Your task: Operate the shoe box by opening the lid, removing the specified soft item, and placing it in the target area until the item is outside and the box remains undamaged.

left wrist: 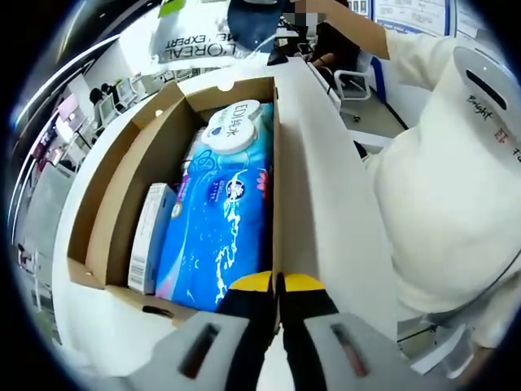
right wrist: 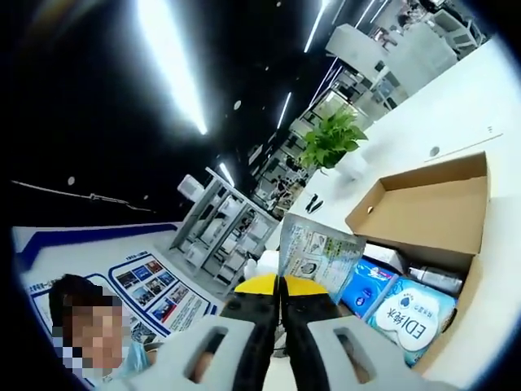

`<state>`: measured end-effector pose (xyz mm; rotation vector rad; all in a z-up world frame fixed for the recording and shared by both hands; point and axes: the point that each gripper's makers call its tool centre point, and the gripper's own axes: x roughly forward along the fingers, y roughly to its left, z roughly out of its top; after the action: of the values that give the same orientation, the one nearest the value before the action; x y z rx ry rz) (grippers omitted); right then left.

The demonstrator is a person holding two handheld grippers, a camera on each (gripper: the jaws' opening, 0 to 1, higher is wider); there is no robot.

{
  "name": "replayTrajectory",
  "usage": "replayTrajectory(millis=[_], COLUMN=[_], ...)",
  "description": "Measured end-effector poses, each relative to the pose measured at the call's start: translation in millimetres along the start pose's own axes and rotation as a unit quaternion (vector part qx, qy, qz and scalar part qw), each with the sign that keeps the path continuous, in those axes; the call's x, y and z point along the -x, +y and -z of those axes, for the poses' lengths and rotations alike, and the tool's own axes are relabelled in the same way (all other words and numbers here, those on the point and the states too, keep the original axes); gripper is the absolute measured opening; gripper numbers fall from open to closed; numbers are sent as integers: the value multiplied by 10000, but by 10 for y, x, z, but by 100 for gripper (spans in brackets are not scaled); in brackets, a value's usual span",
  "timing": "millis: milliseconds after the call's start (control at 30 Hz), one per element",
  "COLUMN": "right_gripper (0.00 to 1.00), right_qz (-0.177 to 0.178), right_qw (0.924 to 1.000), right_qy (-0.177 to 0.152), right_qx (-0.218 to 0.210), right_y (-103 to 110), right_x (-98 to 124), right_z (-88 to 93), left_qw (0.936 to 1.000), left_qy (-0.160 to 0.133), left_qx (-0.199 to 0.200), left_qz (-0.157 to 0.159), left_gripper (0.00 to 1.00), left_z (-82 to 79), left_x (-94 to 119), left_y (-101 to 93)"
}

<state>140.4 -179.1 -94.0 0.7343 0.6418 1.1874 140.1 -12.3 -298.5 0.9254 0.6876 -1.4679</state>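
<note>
**Over the open shoe box, a packet lifted clear**

At the right tongs (right wrist: 279, 287), the yellow tips are pinched on a flat printed packet (right wrist: 313, 248), held above the shoe box (right wrist: 423, 212). Left tongs (left wrist: 277, 283) are closed with nothing between them, at the box edge over a blue wipes pack (left wrist: 220, 232). Beside it stands a small white carton (left wrist: 151, 236). Under the box lies the white table (left wrist: 326, 179); a person in a white sleeve (left wrist: 440, 204) stands alongside.
</note>
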Motion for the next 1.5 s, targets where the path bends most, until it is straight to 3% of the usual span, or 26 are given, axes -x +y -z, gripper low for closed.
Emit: replayTrajectory(millis=[367,833,1500], right_gripper=[0,0,0], right_qz=[-106,-221,-300], right_qw=[9998,9986,9984], right_qy=[-40,-238,-200], right_qx=[160,406,433], right_y=[86,344,362], right_x=[103,346,531], right_z=[-67,-149,10], left_qw=[10000,10000,10000], left_qy=[-10,-33,-49], left_qx=[-6,-17,-15], left_qz=[-14,-21,-7], left_gripper=[2,2,2], left_z=[-2,-7,-14], left_x=[-3,-2,-6], left_y=[-4,-5,-1])
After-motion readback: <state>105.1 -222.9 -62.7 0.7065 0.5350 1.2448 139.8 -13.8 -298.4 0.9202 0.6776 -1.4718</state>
